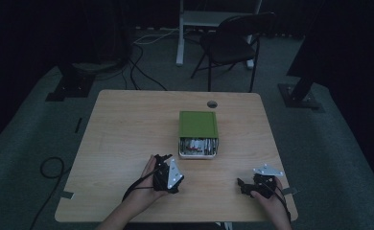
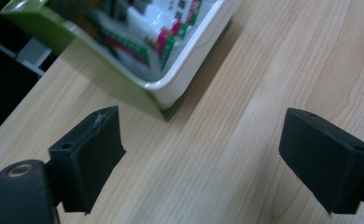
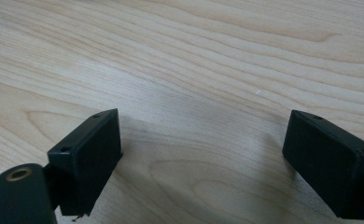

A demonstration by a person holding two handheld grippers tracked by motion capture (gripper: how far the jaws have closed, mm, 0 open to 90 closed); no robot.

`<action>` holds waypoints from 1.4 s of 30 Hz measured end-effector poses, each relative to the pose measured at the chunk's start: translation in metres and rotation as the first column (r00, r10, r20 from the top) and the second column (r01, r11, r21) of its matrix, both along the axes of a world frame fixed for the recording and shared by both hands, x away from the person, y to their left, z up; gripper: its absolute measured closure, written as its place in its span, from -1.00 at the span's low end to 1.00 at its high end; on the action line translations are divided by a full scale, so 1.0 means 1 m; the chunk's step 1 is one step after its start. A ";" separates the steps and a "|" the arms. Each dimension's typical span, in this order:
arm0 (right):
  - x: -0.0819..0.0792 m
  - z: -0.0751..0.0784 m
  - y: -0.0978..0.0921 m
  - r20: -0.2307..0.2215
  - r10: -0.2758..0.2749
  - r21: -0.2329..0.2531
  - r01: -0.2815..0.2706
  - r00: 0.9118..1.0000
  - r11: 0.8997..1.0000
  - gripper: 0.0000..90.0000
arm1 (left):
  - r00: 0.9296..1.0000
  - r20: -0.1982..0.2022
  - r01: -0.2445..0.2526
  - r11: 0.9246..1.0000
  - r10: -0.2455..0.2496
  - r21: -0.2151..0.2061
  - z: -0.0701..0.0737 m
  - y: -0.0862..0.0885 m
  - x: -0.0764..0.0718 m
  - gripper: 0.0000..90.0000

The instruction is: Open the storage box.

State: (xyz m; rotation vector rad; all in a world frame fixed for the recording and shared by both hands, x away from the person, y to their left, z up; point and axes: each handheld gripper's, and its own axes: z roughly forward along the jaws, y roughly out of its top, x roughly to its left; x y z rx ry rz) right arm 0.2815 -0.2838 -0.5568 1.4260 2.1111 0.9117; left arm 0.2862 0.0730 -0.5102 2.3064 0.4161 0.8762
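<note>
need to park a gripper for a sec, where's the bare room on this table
Most of the table is bare: the whole stretch left of the green box, the strip behind it around the round hole, and the patch between the left gripper and right gripper. It is tightest just in front of the white tray, near the left gripper.

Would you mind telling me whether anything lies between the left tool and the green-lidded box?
Nothing visible does: bare table lies between the open left tool and the green-lidded box, whose white tray end faces it.
</note>
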 end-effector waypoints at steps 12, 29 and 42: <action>0.000 0.000 0.000 0.000 0.000 0.001 0.000 1.000 1.000 -0.75 | 0.995 0.033 0.097 0.995 -0.098 0.029 0.005 -0.033 0.003 -0.65; 0.000 0.000 0.000 0.000 0.000 0.001 0.000 1.000 1.000 -0.75 | 0.984 0.036 0.169 0.977 -0.175 0.133 -0.002 -0.062 0.017 -0.33; 0.000 0.000 0.000 0.000 0.000 0.001 0.000 1.000 1.000 -0.75 | 0.975 0.077 0.193 0.962 -0.211 0.193 -0.012 -0.072 0.022 -0.01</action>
